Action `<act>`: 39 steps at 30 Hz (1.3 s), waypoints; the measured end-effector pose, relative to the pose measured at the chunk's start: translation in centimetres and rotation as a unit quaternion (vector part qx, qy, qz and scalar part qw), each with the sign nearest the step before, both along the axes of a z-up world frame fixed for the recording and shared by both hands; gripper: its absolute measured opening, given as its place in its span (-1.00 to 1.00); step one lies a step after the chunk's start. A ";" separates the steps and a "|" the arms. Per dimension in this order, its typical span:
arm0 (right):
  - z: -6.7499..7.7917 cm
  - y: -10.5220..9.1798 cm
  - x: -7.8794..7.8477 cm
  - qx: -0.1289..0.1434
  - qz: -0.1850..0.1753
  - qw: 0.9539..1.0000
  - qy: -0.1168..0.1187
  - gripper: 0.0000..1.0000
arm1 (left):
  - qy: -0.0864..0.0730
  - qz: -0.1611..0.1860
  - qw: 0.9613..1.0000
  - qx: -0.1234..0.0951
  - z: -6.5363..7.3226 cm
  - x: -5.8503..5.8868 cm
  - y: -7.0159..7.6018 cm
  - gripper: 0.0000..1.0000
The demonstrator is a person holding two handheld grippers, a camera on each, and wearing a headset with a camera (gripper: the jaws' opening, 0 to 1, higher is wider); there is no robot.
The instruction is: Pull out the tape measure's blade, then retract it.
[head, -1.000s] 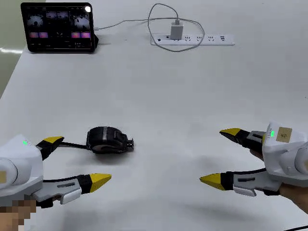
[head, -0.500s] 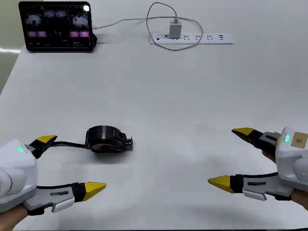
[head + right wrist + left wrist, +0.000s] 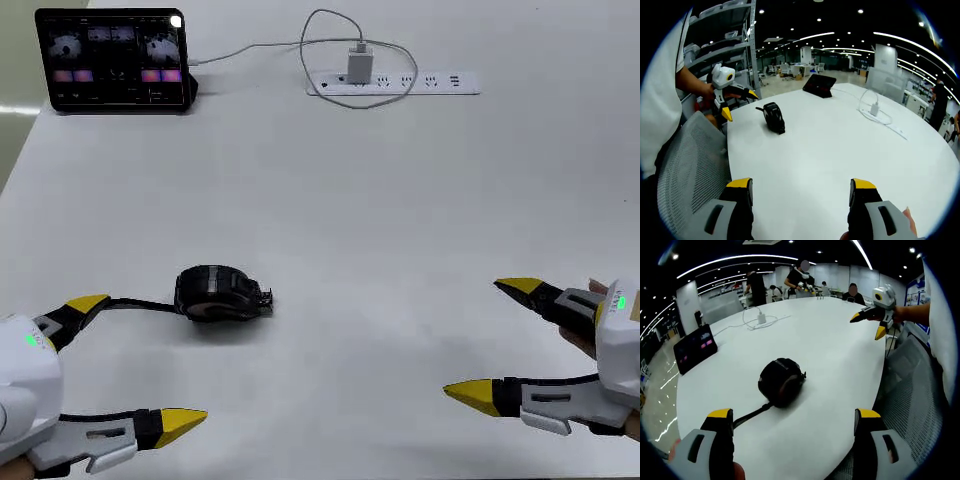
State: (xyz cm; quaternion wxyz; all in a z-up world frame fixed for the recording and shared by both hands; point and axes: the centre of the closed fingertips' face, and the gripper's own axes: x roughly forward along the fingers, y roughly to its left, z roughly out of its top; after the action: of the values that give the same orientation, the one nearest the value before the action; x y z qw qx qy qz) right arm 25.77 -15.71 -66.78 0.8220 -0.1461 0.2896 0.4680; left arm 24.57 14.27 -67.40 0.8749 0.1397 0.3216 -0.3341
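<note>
A black tape measure (image 3: pixel 218 293) lies on its side on the white table (image 3: pixel 380 220), left of centre, with a thin black strap trailing toward the left. Its blade is fully inside the case. My left gripper (image 3: pixel 125 360) stands open at the bottom left, a short way in front of and left of the tape measure (image 3: pixel 781 381). My right gripper (image 3: pixel 495 338) stands open at the bottom right, far from the tape measure (image 3: pixel 773 116). Nothing is between either pair of yellow-tipped fingers. The right gripper (image 3: pixel 870 322) appears in the left gripper view, the left gripper (image 3: pixel 737 102) in the right gripper view.
A tablet (image 3: pixel 112 58) with a lit screen stands at the far left corner. A white power strip (image 3: pixel 400 82) with a plugged charger and looped cable lies at the far edge. A grey mesh chair (image 3: pixel 687 170) sits at the near table edge.
Both grippers have drawn back toward me and apart, the left one farther left, the right one farther right. The tape measure has stayed put; the head camera tilted slightly.
</note>
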 end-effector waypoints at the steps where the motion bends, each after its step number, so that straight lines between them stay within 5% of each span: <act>1: 0.0 -0.1 -0.1 0.001 0.000 1.000 0.000 0.58 | -0.002 0.000 1.000 0.001 0.1 0.0 0.2 0.98; 39: -0.2 -0.7 -1.6 0.010 0.011 1.000 0.018 0.90 | -0.004 -0.007 1.000 -0.019 0.8 -0.4 0.8 0.98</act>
State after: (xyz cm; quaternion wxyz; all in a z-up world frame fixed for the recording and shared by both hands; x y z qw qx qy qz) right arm 24.20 -16.42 -67.02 0.8131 -0.1327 0.2978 0.4822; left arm 24.16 15.09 -66.57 0.8762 0.1268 0.3105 -0.3460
